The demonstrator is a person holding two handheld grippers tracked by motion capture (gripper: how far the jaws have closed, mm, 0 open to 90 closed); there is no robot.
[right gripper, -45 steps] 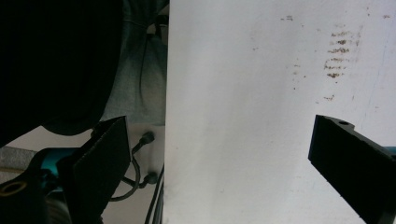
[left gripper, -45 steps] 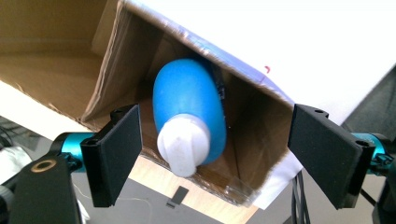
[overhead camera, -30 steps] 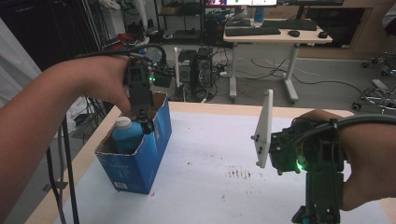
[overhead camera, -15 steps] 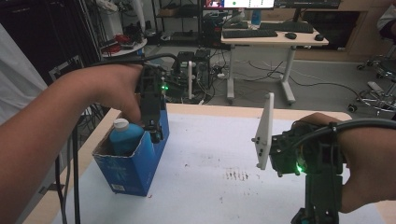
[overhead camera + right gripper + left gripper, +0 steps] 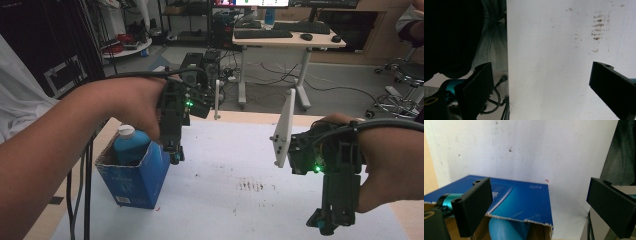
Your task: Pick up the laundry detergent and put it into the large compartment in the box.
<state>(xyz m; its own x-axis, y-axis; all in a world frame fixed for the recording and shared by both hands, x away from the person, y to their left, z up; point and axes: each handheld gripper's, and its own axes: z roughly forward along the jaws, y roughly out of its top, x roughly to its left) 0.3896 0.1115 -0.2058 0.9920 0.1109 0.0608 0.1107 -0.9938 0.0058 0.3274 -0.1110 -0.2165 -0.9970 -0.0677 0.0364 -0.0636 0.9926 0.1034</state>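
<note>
Inside torn blue carton (image 5: 134, 176), upright blue bottle (image 5: 129, 148) with white cap.

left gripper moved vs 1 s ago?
Yes. The left gripper has shifted right and toward the person, from over the blue box's far end to its right edge.

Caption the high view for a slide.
Open left gripper at the blue cardboard box holding a white-capped blue bottle; open right gripper aside.
</note>
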